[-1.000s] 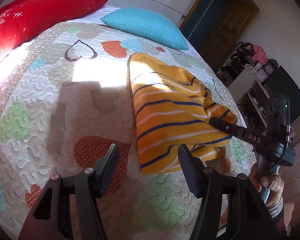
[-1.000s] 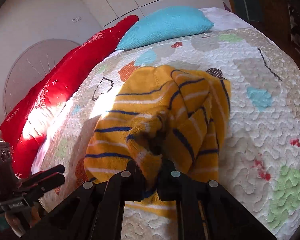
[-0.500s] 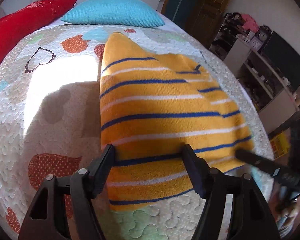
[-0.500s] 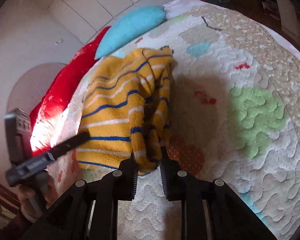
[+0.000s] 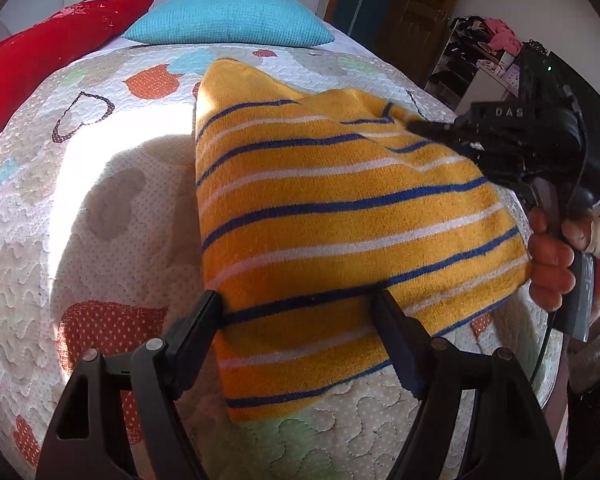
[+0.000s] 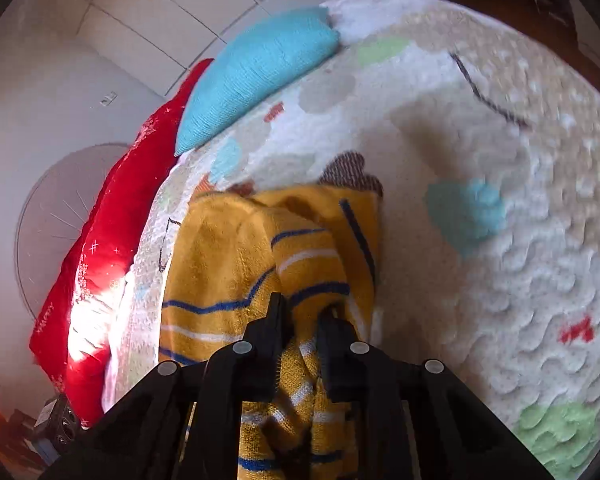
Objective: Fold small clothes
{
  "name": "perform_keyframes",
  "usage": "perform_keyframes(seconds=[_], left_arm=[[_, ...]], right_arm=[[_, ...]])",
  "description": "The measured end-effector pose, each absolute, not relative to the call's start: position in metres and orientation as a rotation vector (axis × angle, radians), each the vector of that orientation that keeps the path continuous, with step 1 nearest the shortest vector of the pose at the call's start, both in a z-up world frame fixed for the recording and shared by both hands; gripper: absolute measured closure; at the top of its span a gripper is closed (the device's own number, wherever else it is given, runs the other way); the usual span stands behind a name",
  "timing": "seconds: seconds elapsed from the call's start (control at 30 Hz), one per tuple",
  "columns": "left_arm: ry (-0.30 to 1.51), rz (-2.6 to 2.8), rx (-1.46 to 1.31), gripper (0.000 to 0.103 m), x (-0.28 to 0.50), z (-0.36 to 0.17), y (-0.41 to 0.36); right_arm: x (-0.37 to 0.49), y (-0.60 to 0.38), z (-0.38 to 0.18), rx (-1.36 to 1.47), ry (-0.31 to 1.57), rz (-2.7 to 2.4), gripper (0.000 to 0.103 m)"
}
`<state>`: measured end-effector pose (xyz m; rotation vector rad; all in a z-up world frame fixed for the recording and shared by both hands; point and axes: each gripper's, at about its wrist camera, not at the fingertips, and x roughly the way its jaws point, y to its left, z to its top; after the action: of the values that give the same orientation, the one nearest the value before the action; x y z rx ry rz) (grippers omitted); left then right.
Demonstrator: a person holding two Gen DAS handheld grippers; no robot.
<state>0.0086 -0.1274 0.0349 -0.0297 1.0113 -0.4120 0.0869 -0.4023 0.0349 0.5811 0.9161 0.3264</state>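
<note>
A small yellow garment with blue and white stripes [image 5: 340, 224] lies on the quilted bed [image 5: 100, 200]. My left gripper [image 5: 300, 312] is open, its fingers standing on either side of the garment's near edge. My right gripper [image 6: 302, 312] is shut on a bunched part of the yellow garment [image 6: 296, 264] and holds it above the quilt. In the left wrist view the right gripper [image 5: 432, 130] grips the garment's far right edge, so the cloth rises from the bed towards it.
A turquoise pillow [image 5: 228, 16] and a red pillow [image 5: 48, 52] lie at the head of the bed. A wooden door [image 5: 416, 8] and cluttered shelves [image 5: 480, 48] stand beyond the bed's right side. The right hand [image 5: 556, 256] holds its gripper handle by the bed edge.
My right gripper has carried its bunched cloth across towards the head of the bed, lifting the garment's right side. My left gripper has stayed open at the near edge, a little closer in.
</note>
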Motion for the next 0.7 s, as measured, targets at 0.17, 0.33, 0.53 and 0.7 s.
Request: perform_keyframes(seconds=[0.17, 0.33, 0.53, 0.7], left_arm=[[0.999, -0.417, -0.007, 0.026, 0.006, 0.033, -0.134], [0.975, -0.403, 0.068, 0.022, 0.001, 0.033, -0.145], [1.004, -0.439, -0.034, 0.022, -0.009, 0.049, -0.121], [0.956, -0.414, -0.085, 0.022, -0.034, 0.065, -0.099]], right_arm=[[0.094, -0.42, 0.048, 0.433, 0.897, 0.152, 0.095], [0.093, -0.413, 0.012, 0.304, 1.023, 0.022, 0.089], [0.061, -0.424, 0.064, 0.415, 0.866, 0.047, 0.055], [0.056, -0.4, 0.057, 0.432, 0.929, 0.125, 0.042]])
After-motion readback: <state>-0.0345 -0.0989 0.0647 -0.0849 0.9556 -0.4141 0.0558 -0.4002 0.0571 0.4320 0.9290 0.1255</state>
